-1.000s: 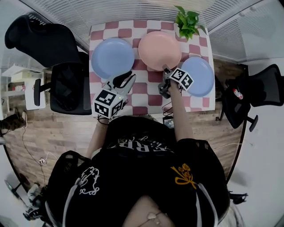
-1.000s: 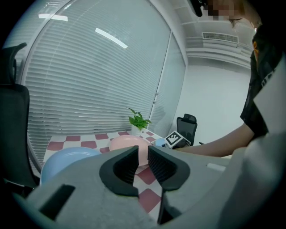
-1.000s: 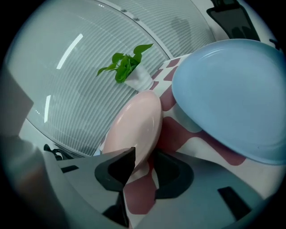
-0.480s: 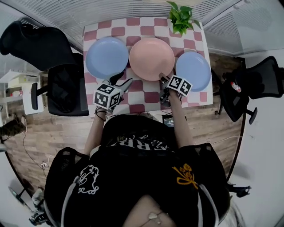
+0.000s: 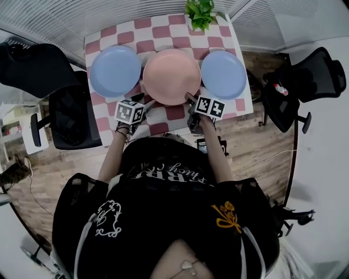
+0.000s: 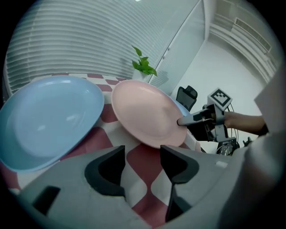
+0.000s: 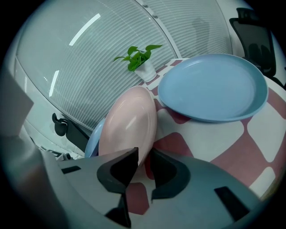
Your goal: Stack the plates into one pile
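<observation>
My right gripper [image 5: 189,97] is closing round the near rim of the pink plate [image 5: 172,75], mid-frame; my left gripper [image 5: 145,103] is opening, empty.

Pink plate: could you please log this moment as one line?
right gripper: jaws closing around pink plate near rim | left gripper: jaws opening, empty | pile: not started

Three plates lie in a row on the table [image 5: 158,32]. The left plate [image 5: 115,71] lies just to the left of the middle plate [image 5: 172,76], and the right plate [image 5: 223,74] just to its right. Their rims are close, but whether they touch cannot be told. Behind the middle plate and a little to its right, a potted plant [image 5: 200,13] stands at the table's far edge. Off the table, an office chair [image 5: 73,111] stands well left of the middle plate, and a second office chair [image 5: 300,87] well to its right.
</observation>
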Available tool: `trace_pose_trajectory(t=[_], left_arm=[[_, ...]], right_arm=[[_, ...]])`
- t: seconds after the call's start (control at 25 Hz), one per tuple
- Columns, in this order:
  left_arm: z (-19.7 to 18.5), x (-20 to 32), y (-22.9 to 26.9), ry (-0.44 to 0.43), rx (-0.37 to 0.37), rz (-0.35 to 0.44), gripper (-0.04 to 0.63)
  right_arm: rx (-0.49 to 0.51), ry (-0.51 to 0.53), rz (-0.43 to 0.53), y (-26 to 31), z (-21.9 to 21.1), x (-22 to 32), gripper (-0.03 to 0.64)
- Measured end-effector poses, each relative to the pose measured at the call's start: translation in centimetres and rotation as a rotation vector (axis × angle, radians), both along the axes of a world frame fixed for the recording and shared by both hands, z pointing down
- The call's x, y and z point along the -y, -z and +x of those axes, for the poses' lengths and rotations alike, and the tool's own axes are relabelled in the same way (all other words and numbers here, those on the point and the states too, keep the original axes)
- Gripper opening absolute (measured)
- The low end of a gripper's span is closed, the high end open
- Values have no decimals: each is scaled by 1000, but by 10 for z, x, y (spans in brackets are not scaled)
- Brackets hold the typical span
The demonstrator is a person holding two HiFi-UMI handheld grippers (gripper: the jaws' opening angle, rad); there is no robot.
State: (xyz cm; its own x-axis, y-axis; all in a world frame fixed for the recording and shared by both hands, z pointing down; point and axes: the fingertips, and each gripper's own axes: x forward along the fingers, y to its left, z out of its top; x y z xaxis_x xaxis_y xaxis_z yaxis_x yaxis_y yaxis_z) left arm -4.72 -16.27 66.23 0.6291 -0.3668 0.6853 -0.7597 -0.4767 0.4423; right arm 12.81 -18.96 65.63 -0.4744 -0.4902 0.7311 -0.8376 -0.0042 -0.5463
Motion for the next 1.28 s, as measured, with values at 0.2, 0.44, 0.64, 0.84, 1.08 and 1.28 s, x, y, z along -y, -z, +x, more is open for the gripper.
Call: trace_pose_trajectory(t=[0.2, 0.44, 0.64, 0.84, 1.08, 1.28], left_arm=[[3, 0, 1, -28, 24, 53, 250], [15, -4, 3, -84, 17, 69, 240], [23, -4, 9, -60, -96, 61, 196], [14, 16, 11, 98, -193, -30, 196], [17, 14, 16, 60, -111, 12, 186], [24, 14, 55, 70, -172, 113, 183]], right_arm=[[1, -20, 6, 2, 1, -2, 86], [12, -38, 11, 5, 8, -4, 80], [51, -67, -3, 1, 11, -5, 75], [100, -95, -26, -4, 9, -11, 75], [111, -106, -6, 10, 11, -12, 75], [159, -127, 61, 44, 21, -12, 74]])
